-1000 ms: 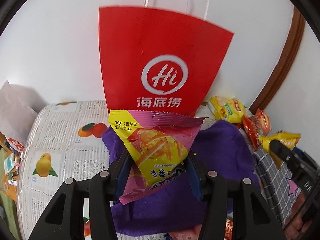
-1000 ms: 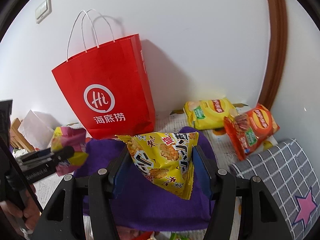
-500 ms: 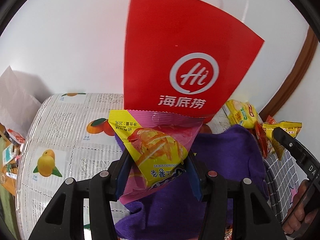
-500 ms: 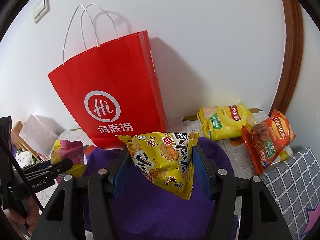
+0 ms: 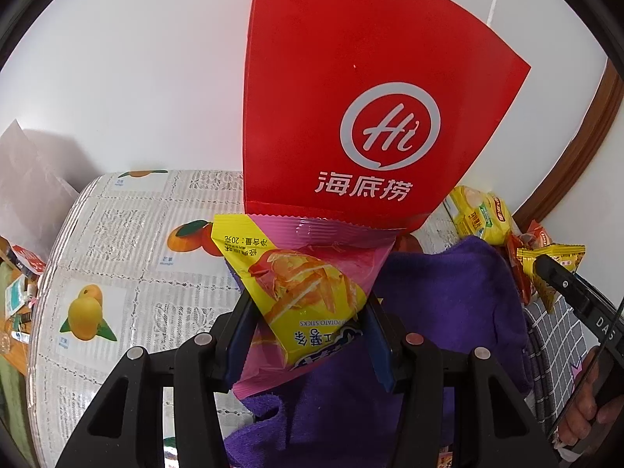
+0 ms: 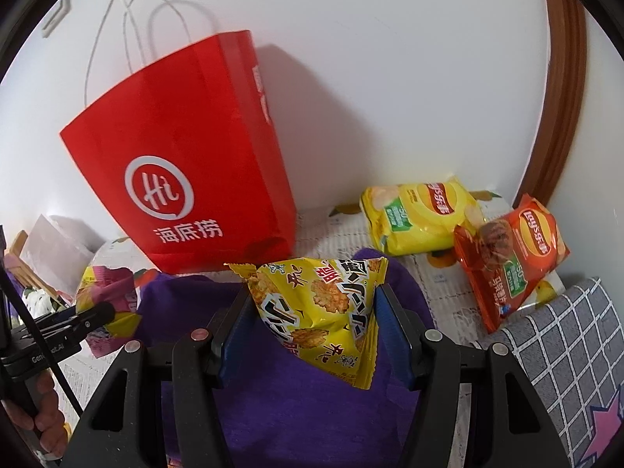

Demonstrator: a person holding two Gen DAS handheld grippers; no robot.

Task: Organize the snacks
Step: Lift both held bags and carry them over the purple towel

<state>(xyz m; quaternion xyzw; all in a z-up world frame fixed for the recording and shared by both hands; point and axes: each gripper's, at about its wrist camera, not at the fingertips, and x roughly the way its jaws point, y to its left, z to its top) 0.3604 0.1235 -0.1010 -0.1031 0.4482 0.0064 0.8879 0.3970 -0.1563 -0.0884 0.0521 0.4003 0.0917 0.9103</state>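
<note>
Left gripper [image 5: 308, 335] is clamped on a pink-and-yellow potato-stick pack [image 5: 300, 292], blue pads pressed on both sides, pack's crimped top edge up at 12 o'clock and overlapping the base of the red bag [image 5: 362, 89] in the left wrist view. Right gripper [image 6: 312, 339] is clamped on a yellow rice-cracker pack [image 6: 319, 308], pads on both sides, pack hanging point-down between the fingers. Red bag is seen upright against the white wall [image 6: 390, 58], white cord handles at its top; in the right wrist view it sits at 10 o'clock from the cracker pack. A purple cloth [image 6: 292, 409] is spread under both grippers. Yellow chips bag [image 6: 417, 214] lies at 2 o'clock from the right gripper on the fruit-print tablecloth [image 5: 128, 273], near the wall; orange chips bag [image 6: 511, 257] lies just beside it at 3 o'clock, its lower end resting on a grey checked cushion [image 6: 565, 351]. Left gripper with its pack is also seen at 9 o'clock in the right wrist view, with the holding hand [image 6: 43, 421] at 8 o'clock. Right gripper's finger and cracker pack corner are seen at 3 o'clock in the left wrist view. White paper [image 5: 27, 191] stands at 9 o'clock against the wall.
</note>
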